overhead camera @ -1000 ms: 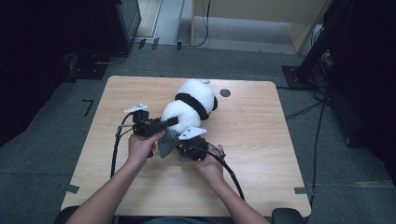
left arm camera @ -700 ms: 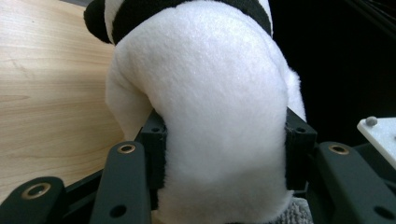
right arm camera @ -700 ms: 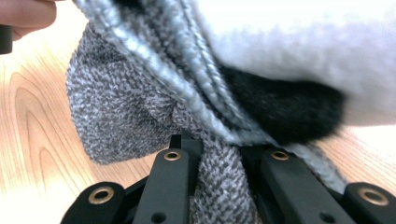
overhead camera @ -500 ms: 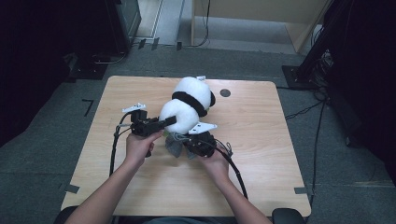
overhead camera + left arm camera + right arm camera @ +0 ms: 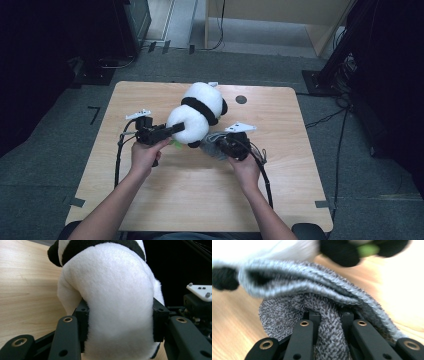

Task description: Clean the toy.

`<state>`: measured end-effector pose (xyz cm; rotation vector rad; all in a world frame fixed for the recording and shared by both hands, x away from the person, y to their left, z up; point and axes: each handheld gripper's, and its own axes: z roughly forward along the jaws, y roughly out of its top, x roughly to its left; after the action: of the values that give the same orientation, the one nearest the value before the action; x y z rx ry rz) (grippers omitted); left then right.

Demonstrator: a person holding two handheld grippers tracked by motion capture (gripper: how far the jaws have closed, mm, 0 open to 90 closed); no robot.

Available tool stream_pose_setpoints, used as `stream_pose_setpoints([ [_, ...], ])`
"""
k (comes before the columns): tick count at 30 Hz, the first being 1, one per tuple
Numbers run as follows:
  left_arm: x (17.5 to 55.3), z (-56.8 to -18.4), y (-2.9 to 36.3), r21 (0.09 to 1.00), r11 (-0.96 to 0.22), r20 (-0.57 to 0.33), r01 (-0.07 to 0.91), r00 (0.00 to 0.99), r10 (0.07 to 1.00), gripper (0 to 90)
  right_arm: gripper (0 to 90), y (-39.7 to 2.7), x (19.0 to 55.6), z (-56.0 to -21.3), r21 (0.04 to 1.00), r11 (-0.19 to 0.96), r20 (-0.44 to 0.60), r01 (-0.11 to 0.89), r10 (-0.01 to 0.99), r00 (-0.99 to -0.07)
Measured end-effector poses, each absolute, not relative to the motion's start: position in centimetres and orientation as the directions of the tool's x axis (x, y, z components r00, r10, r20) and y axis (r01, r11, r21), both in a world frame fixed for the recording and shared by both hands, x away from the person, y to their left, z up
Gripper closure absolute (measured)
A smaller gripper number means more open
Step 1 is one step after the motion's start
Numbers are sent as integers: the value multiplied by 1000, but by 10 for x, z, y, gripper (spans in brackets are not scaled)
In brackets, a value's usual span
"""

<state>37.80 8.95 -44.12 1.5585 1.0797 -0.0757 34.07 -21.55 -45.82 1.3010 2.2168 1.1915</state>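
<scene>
A black-and-white panda plush (image 5: 200,111) lies on the wooden table (image 5: 150,200), its white rump toward me. My left gripper (image 5: 178,128) reaches in from the left and is shut on that rump (image 5: 112,302), with one black pad (image 5: 82,317) pressed into each side. My right gripper (image 5: 218,145) sits just right of the plush, shut on a bunched grey knitted cloth (image 5: 212,141). In the right gripper view the cloth (image 5: 299,290) is pinched between the jaws (image 5: 328,317) and folds over them, with the plush's black parts blurred behind.
A dark round hole (image 5: 241,99) sits in the tabletop near its far edge. A small green bit (image 5: 176,144) shows under the plush. Cables trail from both grippers toward me. Dark stands and wires crowd the floor on the right.
My right gripper has moved to the right with the grey cloth in it, away from under the plush. The plush has shifted slightly. The left hand has stayed put.
</scene>
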Motion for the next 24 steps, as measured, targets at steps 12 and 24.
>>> stream_pose_setpoints([
  [12, 378, -447, 81, 741, 63, -566, 669, 571, 595, 496, 793, -230, 331, -424, 850, 107, 223, 515, 813, -537],
  [24, 373, -447, 71, 746, 47, -552, 665, 576, 603, 489, 794, -168, 307, -412, 863, 247, 152, 441, 705, -693],
])
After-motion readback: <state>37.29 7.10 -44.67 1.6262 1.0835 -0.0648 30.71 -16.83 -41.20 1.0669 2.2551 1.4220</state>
